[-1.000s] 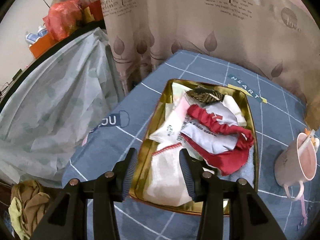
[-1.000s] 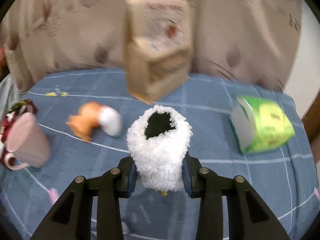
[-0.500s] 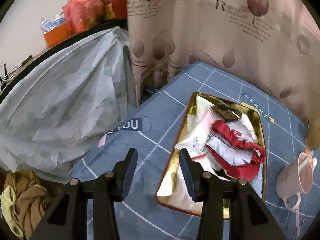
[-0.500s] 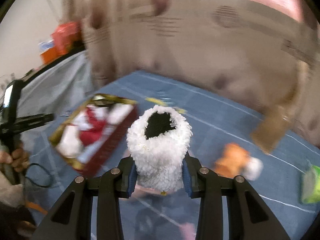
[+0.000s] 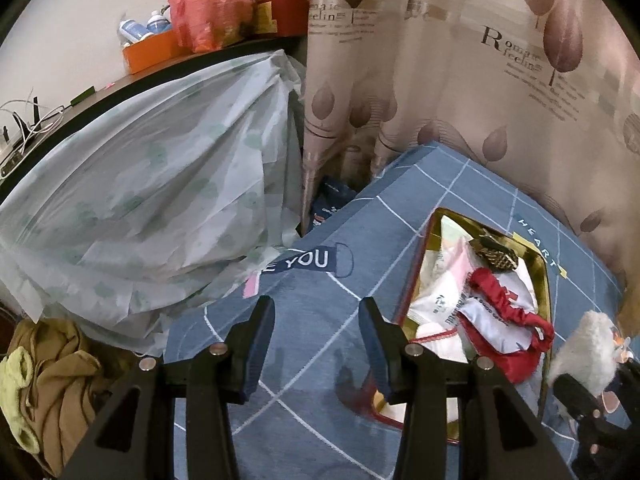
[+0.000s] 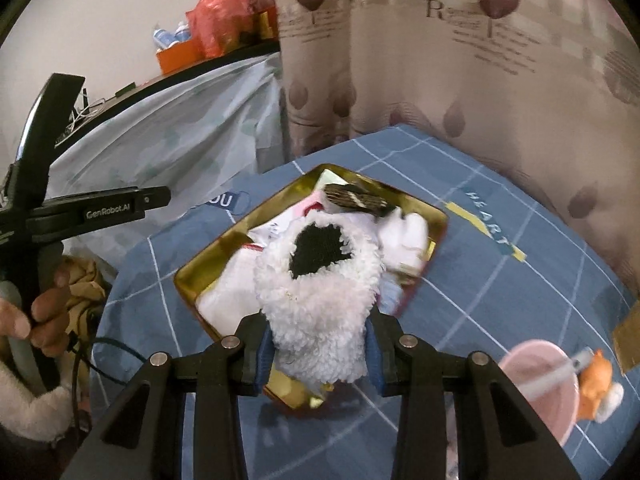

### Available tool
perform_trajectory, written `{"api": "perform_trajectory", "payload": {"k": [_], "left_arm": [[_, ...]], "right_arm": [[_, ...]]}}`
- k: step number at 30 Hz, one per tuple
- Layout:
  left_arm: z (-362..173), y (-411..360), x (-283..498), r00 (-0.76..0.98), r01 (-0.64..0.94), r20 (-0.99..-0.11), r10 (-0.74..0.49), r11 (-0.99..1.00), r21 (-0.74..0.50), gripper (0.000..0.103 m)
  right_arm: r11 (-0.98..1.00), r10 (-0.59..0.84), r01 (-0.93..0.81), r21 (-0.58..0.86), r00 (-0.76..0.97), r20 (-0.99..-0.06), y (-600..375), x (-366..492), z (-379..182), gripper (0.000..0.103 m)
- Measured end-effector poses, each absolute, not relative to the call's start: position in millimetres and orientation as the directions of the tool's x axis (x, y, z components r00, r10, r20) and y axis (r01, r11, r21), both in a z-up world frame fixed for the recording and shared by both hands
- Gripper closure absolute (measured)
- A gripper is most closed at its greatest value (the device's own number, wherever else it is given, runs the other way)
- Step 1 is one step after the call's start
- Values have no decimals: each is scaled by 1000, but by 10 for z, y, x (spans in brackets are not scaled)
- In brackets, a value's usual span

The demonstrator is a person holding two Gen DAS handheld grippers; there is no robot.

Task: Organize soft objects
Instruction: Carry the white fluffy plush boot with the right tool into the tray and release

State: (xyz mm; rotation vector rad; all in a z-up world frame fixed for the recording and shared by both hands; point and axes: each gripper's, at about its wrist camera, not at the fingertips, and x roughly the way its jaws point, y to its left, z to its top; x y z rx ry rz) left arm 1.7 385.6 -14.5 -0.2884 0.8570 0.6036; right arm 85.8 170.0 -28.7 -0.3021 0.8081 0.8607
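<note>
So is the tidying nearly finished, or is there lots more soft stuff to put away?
Partly done. The gold tray already holds a pile of soft things, like the red and white cloth. In hand now: the right gripper is shut on a fluffy white sock, above the tray, not yet dropped. The left gripper is open and empty. Left to do: the orange plush toy by the pink cup.

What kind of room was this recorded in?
Probably a bedroom at home: a bed under a blue checked sheet, a leaf-print curtain right behind it, and a cluttered shelf holding bags and bottles.
</note>
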Motion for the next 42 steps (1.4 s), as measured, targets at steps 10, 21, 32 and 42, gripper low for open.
{"api": "perform_trajectory", "payload": {"k": [10, 21, 32, 42], "left_arm": [[-158, 3902, 5, 501, -605, -781, 372, 797, -9, 59], [-175, 3877, 9, 499, -603, -784, 370, 798, -7, 59], [-181, 3826, 17, 501, -597, -783, 368, 802, -6, 59], [-151, 3764, 32, 508, -592, -778, 370, 806, -3, 59]], "right_arm": [[613, 551, -786, 77, 355, -755, 2000, 916, -376, 65], [643, 524, -764, 58, 383, -761, 2028, 979, -427, 46], [665, 505, -747, 19, 431, -748, 1879, 961, -337, 38], [681, 498, -732, 30, 433, -752, 1694, 887, -336, 36]]}}
